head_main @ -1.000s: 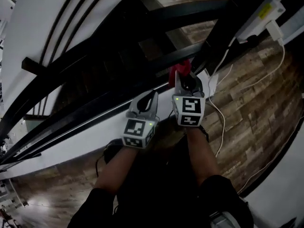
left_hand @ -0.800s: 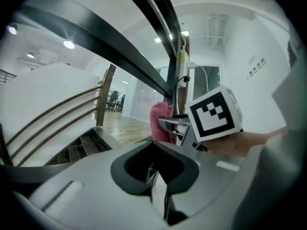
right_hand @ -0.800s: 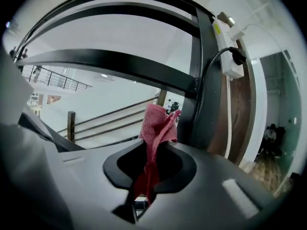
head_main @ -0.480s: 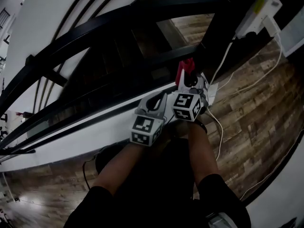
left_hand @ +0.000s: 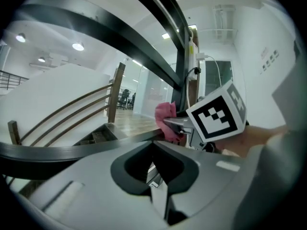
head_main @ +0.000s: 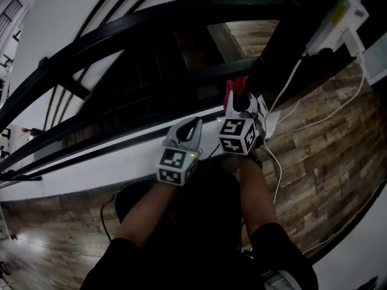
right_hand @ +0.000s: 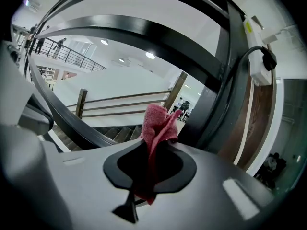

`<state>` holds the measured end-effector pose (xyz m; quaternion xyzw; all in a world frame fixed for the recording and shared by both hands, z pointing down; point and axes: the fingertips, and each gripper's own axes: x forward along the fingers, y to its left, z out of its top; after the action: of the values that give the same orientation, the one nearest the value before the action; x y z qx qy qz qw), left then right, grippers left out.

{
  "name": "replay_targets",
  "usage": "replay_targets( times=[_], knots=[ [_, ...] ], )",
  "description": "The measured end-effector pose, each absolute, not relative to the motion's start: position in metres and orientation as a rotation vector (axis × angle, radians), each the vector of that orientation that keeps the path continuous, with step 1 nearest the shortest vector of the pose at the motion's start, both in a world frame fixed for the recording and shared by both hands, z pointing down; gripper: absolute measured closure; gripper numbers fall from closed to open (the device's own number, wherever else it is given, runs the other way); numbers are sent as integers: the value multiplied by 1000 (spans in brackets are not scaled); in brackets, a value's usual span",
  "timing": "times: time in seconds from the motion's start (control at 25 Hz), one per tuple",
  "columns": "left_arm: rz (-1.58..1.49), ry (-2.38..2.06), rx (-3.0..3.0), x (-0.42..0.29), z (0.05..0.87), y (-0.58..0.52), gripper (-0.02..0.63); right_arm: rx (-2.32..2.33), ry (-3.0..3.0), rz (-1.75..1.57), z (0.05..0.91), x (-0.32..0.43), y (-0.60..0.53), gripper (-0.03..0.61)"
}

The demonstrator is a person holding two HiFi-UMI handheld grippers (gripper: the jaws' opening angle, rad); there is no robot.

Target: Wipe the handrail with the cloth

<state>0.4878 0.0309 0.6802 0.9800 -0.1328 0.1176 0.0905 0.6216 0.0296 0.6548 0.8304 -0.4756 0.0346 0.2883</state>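
Jaws of right gripper (head_main: 237, 103) clamped on pink-red cloth (right_hand: 157, 123), whose free end sticks up close to the dark post (head_main: 281, 47) below the black handrail (head_main: 181, 18), contact not discernible; left gripper (head_main: 192, 124) jaws pressed together, empty, just left.

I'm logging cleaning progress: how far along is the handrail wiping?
Done: the cloth is pinched in the right tongs. In hand: it is held near the dark handrail, beside the post; contact is unclear. The left tongs are shut and empty. Left: the wiping itself; no wiped stretch shows.
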Motion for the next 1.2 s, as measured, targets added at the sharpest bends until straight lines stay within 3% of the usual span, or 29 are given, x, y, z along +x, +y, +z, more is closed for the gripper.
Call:
replay_targets(
  times=[0.96,1.2],
  knots=[
    [415,-841,2918,384,655,-15,614,1888,-1517,-69,666,509,-16,536],
    [341,-992,2753,325,663,-29,614,1763,-1612,-95,679,461,-26,536]
  ],
)
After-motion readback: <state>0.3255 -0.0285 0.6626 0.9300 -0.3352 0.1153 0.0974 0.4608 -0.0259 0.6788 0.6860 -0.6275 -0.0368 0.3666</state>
